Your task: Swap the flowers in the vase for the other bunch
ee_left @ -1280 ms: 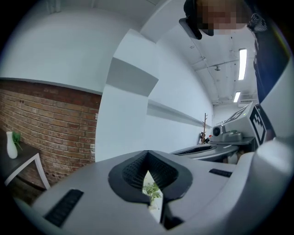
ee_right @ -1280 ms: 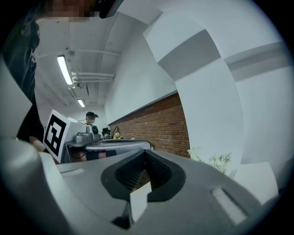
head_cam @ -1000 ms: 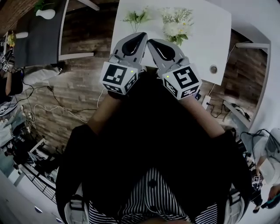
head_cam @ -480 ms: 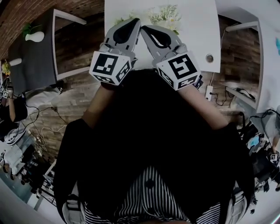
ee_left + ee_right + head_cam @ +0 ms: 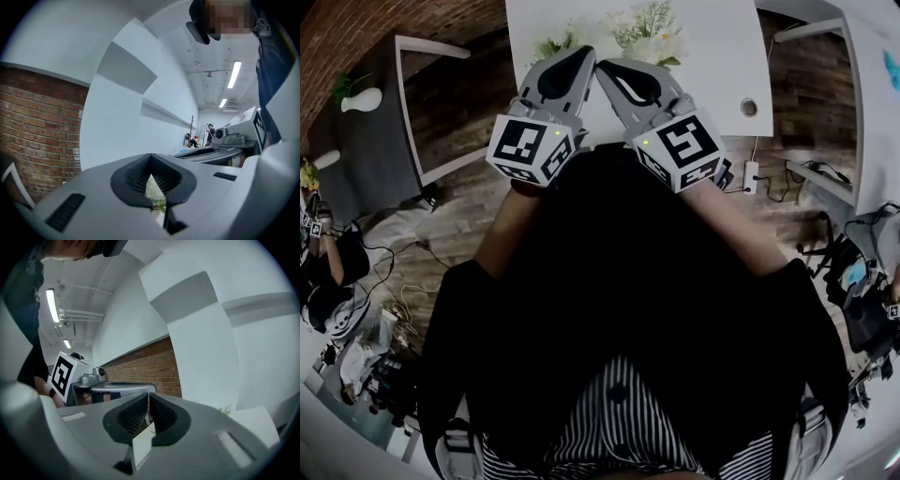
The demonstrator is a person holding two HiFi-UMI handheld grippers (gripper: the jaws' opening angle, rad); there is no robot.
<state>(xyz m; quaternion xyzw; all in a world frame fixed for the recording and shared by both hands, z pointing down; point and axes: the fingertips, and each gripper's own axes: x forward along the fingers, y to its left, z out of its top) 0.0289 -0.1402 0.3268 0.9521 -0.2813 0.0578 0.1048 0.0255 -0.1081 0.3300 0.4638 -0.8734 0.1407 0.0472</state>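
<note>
Brick wall (image 5: 356, 28) and plank floor (image 5: 459, 187) in the head view, with a white counter (image 5: 722, 66) across the top centre of the frame. On it, two bunches: green sprigs (image 5: 549, 45) at the counter's upper left, white blooms (image 5: 656, 33) just to their right. No vase to be made out, so cannot tell the vased bunch from the loose one. Just below the bunches, left hand-held gripper (image 5: 583, 56) and right hand-held gripper (image 5: 606, 69), raised side by side on black sleeves (image 5: 581, 281), tips close together and aimed toward the flowers, apparently short of them.

Left gripper view: jaws closed down to a thin slit, clamping nothing, only a sliver of pale green showing through. Pale wall and brick beyond.

Right gripper view: jaws pressed together likewise, empty. Brick and white wall beyond.

Likely trouble from here:
- Shoving stems aside or tipping the vase by reaching in with jaws closed. Calls for opening well before contact.
- Knocking one tip against the other, or crowding both onto a single bunch, given how near they sit.
- Seizing the wrong bunch, with the vase unseen.
- Letting thin stems slip from a light grip, or crushing them under a hard one.
</note>
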